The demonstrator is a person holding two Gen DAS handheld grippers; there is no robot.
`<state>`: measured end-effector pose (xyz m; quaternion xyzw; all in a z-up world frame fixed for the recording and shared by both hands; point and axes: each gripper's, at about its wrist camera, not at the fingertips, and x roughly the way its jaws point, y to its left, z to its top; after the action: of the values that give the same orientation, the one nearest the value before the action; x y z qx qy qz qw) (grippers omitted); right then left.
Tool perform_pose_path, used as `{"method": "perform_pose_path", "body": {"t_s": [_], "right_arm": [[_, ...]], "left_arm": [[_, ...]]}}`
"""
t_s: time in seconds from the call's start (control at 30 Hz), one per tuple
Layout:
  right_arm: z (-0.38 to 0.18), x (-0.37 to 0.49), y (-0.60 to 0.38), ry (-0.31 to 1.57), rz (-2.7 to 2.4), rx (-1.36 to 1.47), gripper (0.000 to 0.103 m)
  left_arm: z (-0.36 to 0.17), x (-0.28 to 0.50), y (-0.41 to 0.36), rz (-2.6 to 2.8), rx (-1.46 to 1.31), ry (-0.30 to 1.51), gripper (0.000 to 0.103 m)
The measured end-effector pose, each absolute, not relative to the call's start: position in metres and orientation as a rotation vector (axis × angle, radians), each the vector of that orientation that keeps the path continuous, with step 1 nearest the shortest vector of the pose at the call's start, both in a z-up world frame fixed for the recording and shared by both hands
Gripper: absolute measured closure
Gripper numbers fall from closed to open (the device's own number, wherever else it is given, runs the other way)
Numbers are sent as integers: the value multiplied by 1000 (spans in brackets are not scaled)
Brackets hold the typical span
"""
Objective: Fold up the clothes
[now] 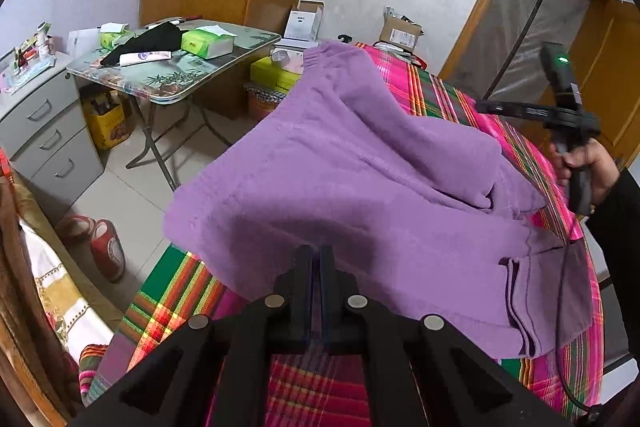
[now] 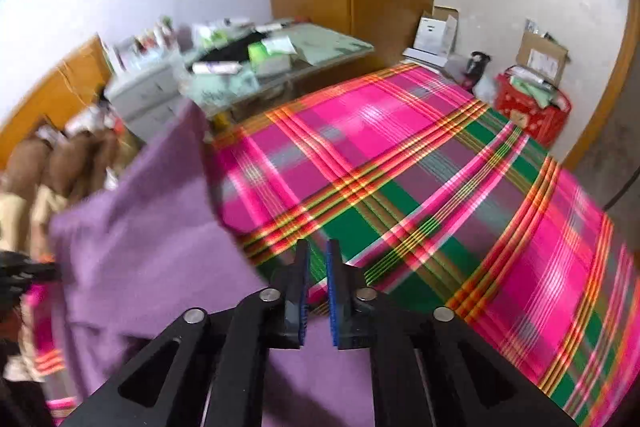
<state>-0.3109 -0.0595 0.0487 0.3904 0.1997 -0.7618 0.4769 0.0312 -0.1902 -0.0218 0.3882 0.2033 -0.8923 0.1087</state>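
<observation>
Left gripper (image 1: 317, 259) clamped on purple fleece garment (image 1: 360, 187); right gripper (image 2: 317, 263) slightly parted, empty, blurred. Pink-green plaid bedsheet (image 2: 400, 155); cluttered folding counter (image 1: 224, 67) beyond.

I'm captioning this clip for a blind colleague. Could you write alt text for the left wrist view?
The left gripper, jaws closed on the near edge of a purple garment, lifts it above a pink and green plaid cloth. At right, a hand holds the other gripper; a cluttered folding table stands behind.
</observation>
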Motion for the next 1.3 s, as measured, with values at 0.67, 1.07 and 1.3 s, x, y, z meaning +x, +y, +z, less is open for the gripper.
{"method": "perform_pose_path", "body": {"t_s": [0.67,1.07,1.3], "right_arm": [[56,-260,63,417,-2013,918,99],[110,-280,150,117,-2347,875,72],[53,-286,203,-95,-2405,1129,67]], "left_arm": [[-35,25,-177,-2639,1171,572,101],[-36,23,-179,-2640,1155,561,101],[-36,23,-178,-2642,1153,558,101]]}}
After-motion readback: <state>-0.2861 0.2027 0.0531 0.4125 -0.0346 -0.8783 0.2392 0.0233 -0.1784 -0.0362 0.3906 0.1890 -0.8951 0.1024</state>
